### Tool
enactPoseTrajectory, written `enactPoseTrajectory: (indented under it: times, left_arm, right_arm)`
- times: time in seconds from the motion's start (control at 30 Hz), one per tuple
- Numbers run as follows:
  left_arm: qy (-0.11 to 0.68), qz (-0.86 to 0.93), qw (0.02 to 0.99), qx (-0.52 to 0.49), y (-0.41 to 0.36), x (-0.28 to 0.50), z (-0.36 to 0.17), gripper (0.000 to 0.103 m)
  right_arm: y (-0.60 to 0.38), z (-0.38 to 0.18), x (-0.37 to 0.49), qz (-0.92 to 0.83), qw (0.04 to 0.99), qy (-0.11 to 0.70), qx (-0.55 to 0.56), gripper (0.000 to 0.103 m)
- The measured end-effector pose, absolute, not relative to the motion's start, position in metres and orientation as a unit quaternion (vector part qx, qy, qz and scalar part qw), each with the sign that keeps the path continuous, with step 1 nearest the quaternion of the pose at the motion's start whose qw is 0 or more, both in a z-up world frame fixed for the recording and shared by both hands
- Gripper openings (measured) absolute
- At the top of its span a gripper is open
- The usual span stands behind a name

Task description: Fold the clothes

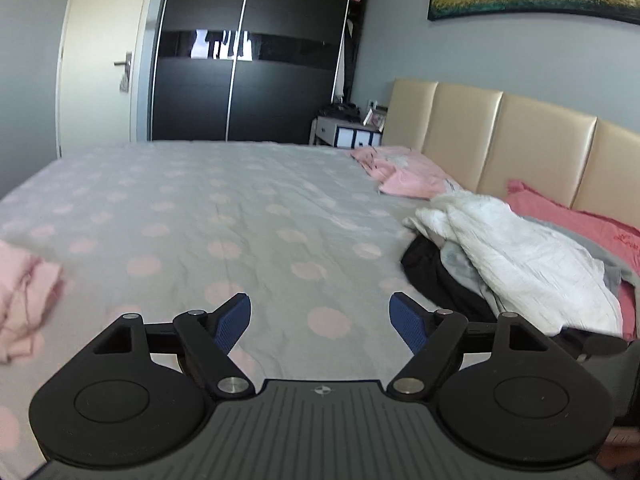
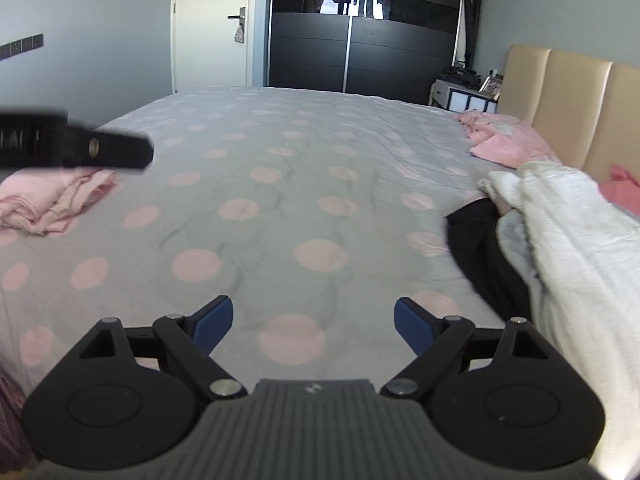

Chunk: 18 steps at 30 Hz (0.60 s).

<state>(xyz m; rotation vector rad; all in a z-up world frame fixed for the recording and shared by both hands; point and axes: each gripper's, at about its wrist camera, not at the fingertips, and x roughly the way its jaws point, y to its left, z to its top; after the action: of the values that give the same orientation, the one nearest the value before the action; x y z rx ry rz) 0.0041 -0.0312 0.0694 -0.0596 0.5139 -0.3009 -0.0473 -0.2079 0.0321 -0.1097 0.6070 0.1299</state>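
My left gripper [image 1: 320, 322] hangs open over the bed, nothing between its blue pads. To its right lies a heap of clothes: a crumpled white garment [image 1: 520, 256] on top of a black one [image 1: 432, 276]. A folded pink garment [image 1: 24, 300] rests at the far left. In the right wrist view my right gripper [image 2: 314, 320] is open and empty too, with the white garment [image 2: 568, 240] and the black one [image 2: 484, 256] just to its right. The folded pink garment [image 2: 52, 200] lies at the left, under a blurred black bar of the other tool [image 2: 108, 150].
The bed has a grey sheet with pink dots [image 1: 240, 208] and a beige padded headboard [image 1: 500, 140]. More pink clothes [image 1: 400, 172] and a red pillow [image 1: 580, 224] lie by the headboard. A black wardrobe [image 1: 248, 60] and a nightstand [image 1: 348, 132] stand behind.
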Motion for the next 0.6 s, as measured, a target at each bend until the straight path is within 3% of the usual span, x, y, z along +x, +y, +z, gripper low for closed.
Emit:
enactPoseTrajectory:
  times: [0.6]
  left_arm:
    - [0.268, -0.053, 0.962, -0.021, -0.035, 0.018, 0.017, 0.077]
  right_arm:
    - [-0.211, 0.014, -0.026, 0.038, 0.975, 0.22, 0.015, 0.094]
